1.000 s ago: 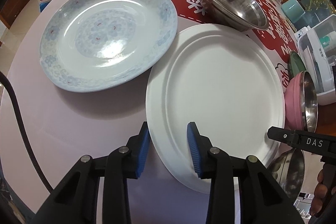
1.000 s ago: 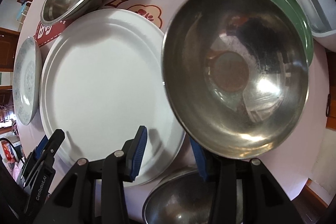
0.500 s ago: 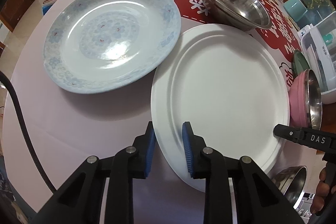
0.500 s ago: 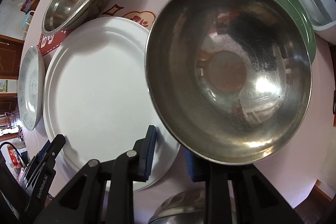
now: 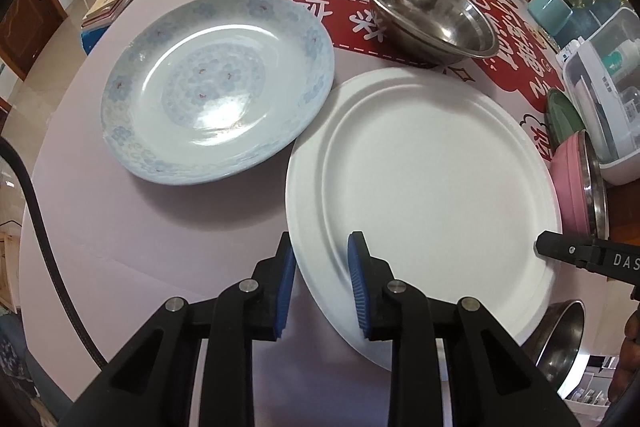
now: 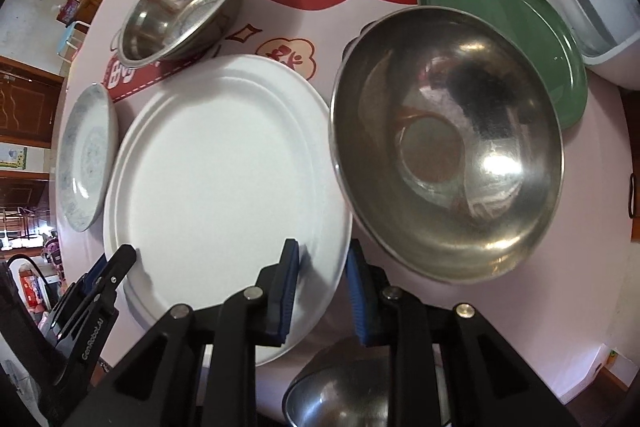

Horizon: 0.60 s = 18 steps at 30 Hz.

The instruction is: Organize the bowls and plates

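White plate (image 5: 432, 187) lies on the tabletop (image 5: 160, 227), pale blue plate (image 5: 218, 87) at its 10 o'clock. To lift cleanly: keep the rim deep between the pads and raise level.

Left hand-held gripper (image 5: 322, 281): jaws just narrowed, pinching the plate's near rim. Right hand-held gripper (image 6: 322, 293): jaws just narrowed, clamped on the steel bowl (image 6: 446, 147) rim.

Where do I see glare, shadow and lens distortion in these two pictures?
Left wrist view: bright glare on the blue floral plate; soft shadow beneath its near rim; fisheye bends the table edge.
Right wrist view: strong highlights inside the steel bowl; it shadows the pink cloth below; dark corners.
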Motion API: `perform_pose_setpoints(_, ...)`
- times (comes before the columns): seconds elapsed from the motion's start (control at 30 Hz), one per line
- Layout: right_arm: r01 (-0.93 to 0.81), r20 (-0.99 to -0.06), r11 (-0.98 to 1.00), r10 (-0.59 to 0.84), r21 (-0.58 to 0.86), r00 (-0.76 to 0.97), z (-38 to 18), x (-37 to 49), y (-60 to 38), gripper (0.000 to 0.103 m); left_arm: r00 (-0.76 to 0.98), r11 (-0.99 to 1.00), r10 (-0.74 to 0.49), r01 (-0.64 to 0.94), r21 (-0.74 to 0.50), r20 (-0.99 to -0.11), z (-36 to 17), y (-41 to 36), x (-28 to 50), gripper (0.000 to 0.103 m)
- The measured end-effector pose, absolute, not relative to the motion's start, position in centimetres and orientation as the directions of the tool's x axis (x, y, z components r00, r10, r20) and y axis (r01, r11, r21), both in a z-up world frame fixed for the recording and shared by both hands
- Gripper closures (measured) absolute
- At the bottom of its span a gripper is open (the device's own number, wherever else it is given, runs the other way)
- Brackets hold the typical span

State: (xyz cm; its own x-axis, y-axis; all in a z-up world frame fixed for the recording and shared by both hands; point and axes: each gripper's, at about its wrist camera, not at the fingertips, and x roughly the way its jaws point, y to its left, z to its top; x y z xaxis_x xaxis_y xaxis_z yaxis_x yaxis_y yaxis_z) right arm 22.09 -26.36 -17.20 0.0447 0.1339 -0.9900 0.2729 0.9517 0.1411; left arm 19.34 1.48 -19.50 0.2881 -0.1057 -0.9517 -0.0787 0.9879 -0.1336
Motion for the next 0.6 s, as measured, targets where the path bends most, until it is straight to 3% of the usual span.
perform_pose_setpoints(0.6,0.228,-0.968,0.948,0.186,0.222,0.168,-11.7,17.9,-25.6,0.080,0.412,0.991,-0.062,-0.079,-0.104,-0.909,-14.0,1.6,15.1,0.078)
